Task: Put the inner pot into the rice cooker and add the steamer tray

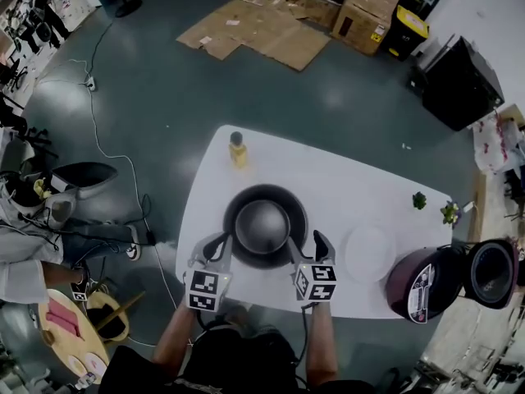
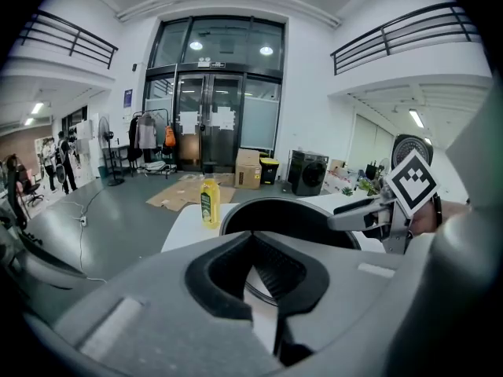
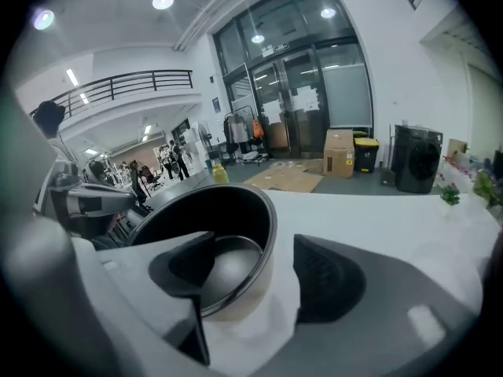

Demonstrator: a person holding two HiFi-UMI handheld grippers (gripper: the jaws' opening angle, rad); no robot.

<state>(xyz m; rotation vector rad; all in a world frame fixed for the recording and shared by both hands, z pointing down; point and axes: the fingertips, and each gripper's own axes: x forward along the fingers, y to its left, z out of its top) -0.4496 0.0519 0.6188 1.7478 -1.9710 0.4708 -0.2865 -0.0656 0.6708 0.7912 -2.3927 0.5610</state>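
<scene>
On the table point(image 1: 344, 179), in the middle and toward the near edge: the inner pot point(image 1: 264, 226). Behind it, by the far left corner: a bottle point(image 1: 238, 150). Just right of the pot, apart from it: the steamer tray point(image 1: 369, 253). Further right, at the near right corner: the rice cooker point(image 1: 426, 284). Near the far right edge: two small plants point(image 1: 419, 200). Left gripper point(image 1: 213, 246) just at the pot's near left side, right gripper point(image 1: 306, 246) at its near right, pot wall between the spread jaws. On the floor well beyond the table: flat cardboard point(image 1: 262, 23).

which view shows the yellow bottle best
Left gripper view: the bottle stands whole, side-on, beyond the pot. Head view shows it small, from above; right gripper view shows just a bit past the pot's rim.
</scene>
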